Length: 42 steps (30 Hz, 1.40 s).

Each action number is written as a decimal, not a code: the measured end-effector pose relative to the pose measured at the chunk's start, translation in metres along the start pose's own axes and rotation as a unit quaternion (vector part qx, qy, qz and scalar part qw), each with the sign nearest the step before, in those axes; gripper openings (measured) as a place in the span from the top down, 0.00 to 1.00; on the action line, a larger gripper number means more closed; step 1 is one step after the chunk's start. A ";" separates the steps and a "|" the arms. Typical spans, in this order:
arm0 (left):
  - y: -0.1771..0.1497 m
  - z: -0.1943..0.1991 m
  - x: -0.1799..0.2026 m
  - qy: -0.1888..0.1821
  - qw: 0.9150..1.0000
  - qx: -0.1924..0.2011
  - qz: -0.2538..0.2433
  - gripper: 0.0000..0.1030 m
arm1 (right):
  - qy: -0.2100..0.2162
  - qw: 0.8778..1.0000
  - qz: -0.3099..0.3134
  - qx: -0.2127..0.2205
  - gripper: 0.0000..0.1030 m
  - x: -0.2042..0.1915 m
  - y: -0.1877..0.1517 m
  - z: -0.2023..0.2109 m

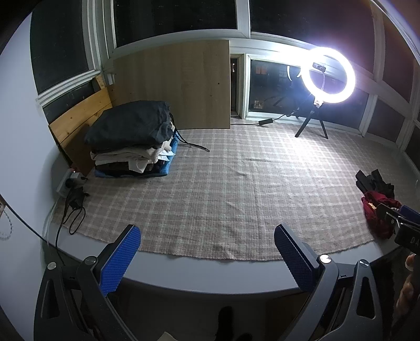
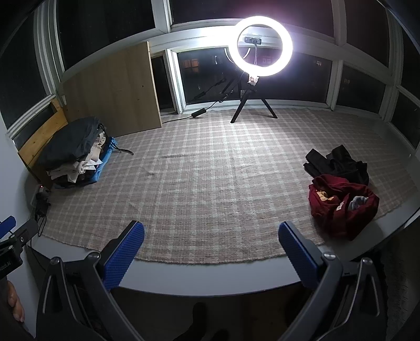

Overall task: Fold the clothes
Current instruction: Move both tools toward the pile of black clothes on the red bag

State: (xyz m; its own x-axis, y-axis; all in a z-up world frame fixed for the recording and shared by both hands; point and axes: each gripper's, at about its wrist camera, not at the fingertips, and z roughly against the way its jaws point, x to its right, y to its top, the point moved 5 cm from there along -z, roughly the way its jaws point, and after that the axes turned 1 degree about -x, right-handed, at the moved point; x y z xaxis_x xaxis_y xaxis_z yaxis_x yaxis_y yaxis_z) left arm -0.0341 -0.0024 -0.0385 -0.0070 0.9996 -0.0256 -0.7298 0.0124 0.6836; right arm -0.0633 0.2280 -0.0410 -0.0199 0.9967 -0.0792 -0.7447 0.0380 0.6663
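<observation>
Clothes unfolded at the desk's right edge: crumpled maroon garment (image 2: 341,202) touching black garment (image 2: 336,162) behind. Could drag both together if snagged, or slip off the near edge. Folded stack (image 2: 76,154) far left, well apart. Left gripper (image 1: 207,251) and right gripper (image 2: 211,249) jaws wide, empty, over checked cloth (image 2: 210,170).

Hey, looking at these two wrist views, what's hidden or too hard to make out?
- Folded stack, both views: the black garment on top covers the lower pieces; their number and kind are unclear.
- Red garment: the left view cuts it off behind the right gripper; the right view shows it crumpled, type unclear.
- Black garment: dark and bunched, shape unreadable.
- Ring light: glare washes out the device in its centre.
- Windows: black, nothing visible outside.
</observation>
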 end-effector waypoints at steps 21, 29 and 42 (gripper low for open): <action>0.002 -0.026 0.010 -0.003 1.000 -0.001 -0.010 0.01 | -0.005 1.000 -0.010 0.000 0.00 -0.003 0.007 -0.013; 0.010 -0.038 0.010 -0.008 1.000 -0.001 -0.012 0.01 | -0.009 1.000 -0.011 -0.003 0.00 -0.008 0.015 -0.024; 0.035 -0.066 0.012 -0.015 1.000 -0.003 -0.026 0.01 | -0.020 1.000 -0.017 -0.007 0.00 -0.016 0.033 -0.049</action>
State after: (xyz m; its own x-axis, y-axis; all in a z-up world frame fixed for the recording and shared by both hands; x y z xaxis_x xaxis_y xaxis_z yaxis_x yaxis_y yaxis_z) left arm -0.1048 0.0089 -0.0633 0.0502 0.9980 -0.0391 -0.7332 0.0634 0.6770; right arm -0.1203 0.2097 -0.0534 0.0322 0.9969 -0.0714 -0.7541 0.0711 0.6529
